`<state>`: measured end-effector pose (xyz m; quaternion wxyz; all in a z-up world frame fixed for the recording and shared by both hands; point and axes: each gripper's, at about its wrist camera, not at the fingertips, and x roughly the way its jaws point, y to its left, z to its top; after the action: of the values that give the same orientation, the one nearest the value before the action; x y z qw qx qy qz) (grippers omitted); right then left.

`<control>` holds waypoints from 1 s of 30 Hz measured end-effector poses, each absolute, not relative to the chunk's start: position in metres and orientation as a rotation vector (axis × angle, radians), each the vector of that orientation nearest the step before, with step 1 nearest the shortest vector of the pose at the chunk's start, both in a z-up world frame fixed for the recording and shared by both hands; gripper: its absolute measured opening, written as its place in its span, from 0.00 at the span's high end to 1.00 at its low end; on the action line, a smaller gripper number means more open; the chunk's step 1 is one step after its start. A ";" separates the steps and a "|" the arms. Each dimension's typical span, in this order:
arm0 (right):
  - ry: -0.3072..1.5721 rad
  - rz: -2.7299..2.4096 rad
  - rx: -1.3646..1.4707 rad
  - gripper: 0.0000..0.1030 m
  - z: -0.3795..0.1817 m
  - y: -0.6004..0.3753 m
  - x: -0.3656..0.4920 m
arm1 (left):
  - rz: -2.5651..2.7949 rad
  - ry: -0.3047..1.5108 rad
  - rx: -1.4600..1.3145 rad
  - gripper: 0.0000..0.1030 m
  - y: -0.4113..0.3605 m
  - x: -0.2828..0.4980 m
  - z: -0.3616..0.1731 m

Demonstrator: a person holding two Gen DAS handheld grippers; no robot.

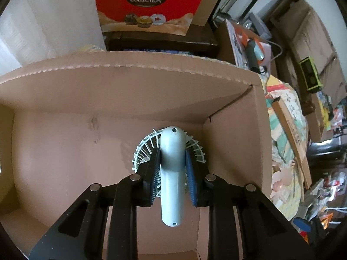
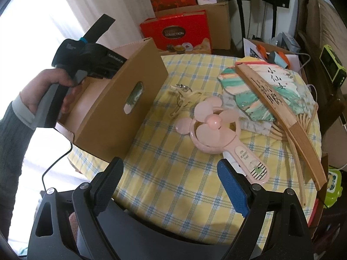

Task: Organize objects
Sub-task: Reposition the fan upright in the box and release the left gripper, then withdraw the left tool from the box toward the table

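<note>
underneath, a checked tablecloth (image 2: 173,169) (yellow, blue) bears the cardboard box (image 2: 121,108).

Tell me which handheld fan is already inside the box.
The pale blue fan, gripped by the left tool inside the box; the pink fan lies on the table.

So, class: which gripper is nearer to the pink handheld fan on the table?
Right. The right gripper hovers open just in front of the pink fan; the left gripper is inside the cardboard box, gripping a pale blue fan.
</note>
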<state>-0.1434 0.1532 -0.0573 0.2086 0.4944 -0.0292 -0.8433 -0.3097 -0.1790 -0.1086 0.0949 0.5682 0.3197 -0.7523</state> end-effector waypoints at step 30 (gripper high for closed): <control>-0.100 -2.561 1.372 0.13 -0.044 0.223 -0.109 | -2.665 0.788 1.476 0.09 -0.092 -0.205 -0.006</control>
<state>-0.1086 0.2230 -0.0442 0.1169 0.4688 -0.0343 -0.8749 -0.2045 -0.0916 -0.0065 -0.0026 0.4691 0.2503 -0.8469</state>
